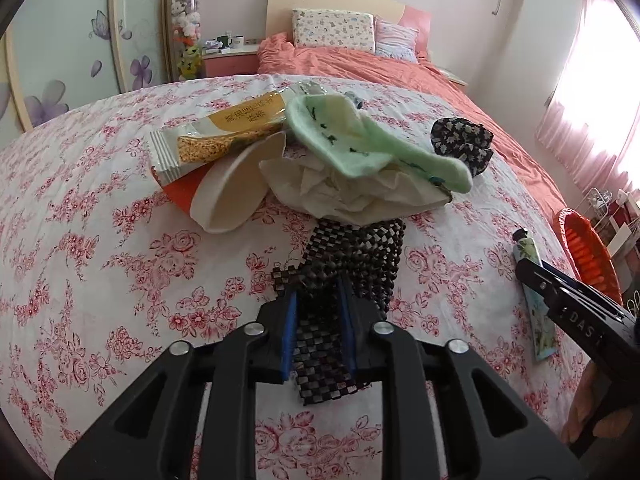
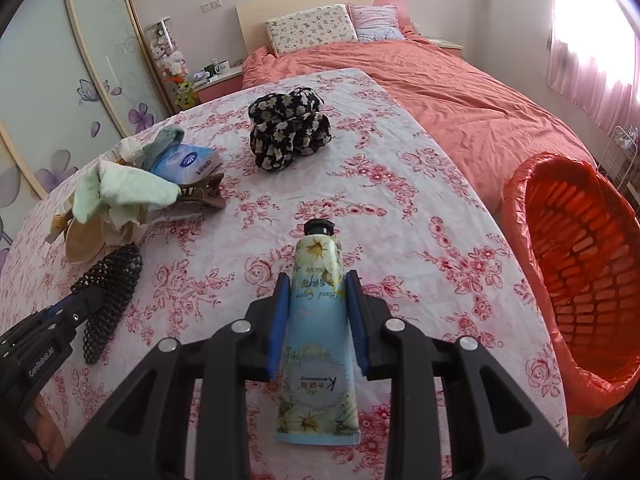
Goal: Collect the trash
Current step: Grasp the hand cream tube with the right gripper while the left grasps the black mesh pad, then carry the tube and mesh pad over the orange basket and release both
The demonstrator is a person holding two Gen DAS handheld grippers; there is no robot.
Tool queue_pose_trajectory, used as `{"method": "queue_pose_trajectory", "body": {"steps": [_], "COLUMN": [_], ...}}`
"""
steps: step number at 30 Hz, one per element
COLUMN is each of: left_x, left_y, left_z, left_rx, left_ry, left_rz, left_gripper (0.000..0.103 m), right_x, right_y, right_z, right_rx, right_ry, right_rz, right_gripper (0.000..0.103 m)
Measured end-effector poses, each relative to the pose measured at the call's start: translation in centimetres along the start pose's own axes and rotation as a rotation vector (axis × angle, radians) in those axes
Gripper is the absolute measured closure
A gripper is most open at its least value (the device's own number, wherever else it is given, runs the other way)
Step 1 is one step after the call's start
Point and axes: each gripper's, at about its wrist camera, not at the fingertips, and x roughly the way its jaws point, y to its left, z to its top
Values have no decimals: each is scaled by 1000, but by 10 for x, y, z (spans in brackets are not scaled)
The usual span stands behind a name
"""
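A trash pile lies on the floral sheet point(image 1: 100, 240): a snack wrapper point(image 1: 224, 132), a flattened paper cup point(image 1: 228, 192) and crumpled tissue point(image 1: 340, 188), with a green sock point(image 1: 360, 140) on top. My left gripper point(image 1: 319, 316) is shut on a black beaded band point(image 1: 352, 252) lying in front of the pile. My right gripper point(image 2: 319, 308) is shut on a hand cream tube point(image 2: 316, 320) lying on the sheet. The orange trash basket point(image 2: 576, 272) stands at the bed's right edge.
A black floral scrunchie point(image 2: 288, 128), a brown hair claw point(image 2: 204, 196) and a blue tissue pack point(image 2: 188, 164) lie on the sheet. A salmon duvet point(image 2: 440, 96) and pillows are beyond. A wardrobe is at the left.
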Motion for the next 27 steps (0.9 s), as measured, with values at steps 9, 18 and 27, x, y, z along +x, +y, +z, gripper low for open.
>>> {"method": "queue_pose_trajectory", "body": {"steps": [9,18,27], "left_x": [1,1,-16], "left_y": [-6,-11,-5], "left_z": [3,1,0], "left_rx": [-1,0,4], "left_ry": [3,-11,-41], "left_rz": [-42,-25,-65], "left_gripper": [56,80,97], "right_x": [0,0,-19], "right_y": [-1,-2,-2], "right_z": [1,1,-1], "right_rx": [-6,-4,-1], "right_ry": [4,6,-22], "right_rz": [6,12,37], "right_gripper": [73,75,75]}}
